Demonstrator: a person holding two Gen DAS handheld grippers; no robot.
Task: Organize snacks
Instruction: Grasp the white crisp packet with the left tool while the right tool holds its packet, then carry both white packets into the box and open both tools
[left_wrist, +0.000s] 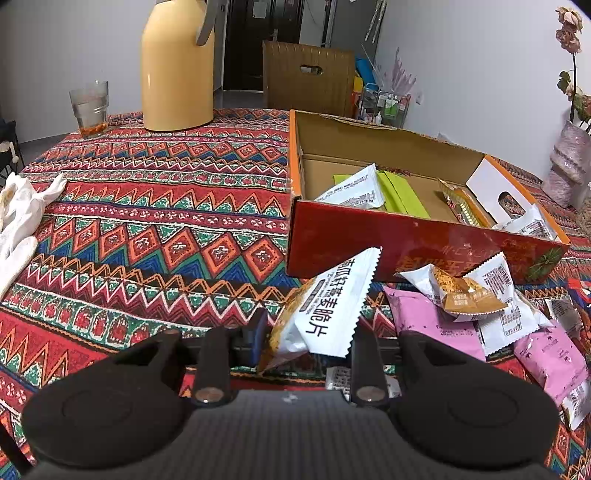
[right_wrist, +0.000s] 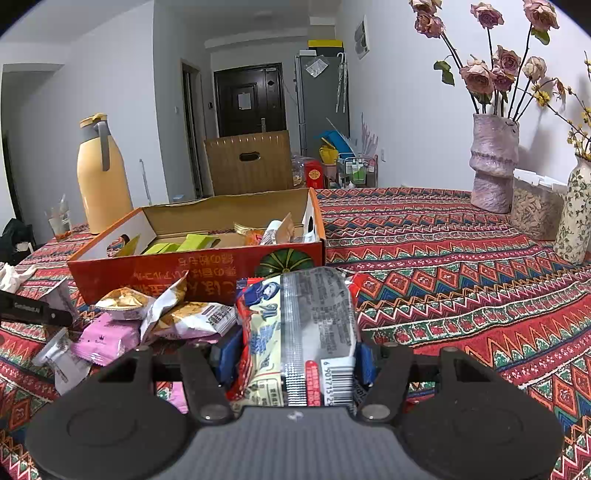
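My left gripper (left_wrist: 308, 332) is shut on a white snack packet with black characters (left_wrist: 328, 310), held above the tablecloth just in front of the red cardboard box (left_wrist: 406, 240). The box holds green sachets (left_wrist: 400, 195) and white packets. My right gripper (right_wrist: 295, 350) is shut on a red, white and blue snack packet with a barcode (right_wrist: 299, 332), near the box's front wall (right_wrist: 207, 266). A loose pile of pink and white packets (left_wrist: 480, 314) lies in front of the box, also in the right wrist view (right_wrist: 147, 317).
A yellow thermos jug (left_wrist: 177, 66) and a glass (left_wrist: 89, 107) stand at the table's far side. White cloth (left_wrist: 22, 221) lies at the left edge. Vases with flowers (right_wrist: 493, 162) and a clear container (right_wrist: 535, 210) stand at the right. A cardboard carton (right_wrist: 249, 162) sits beyond the table.
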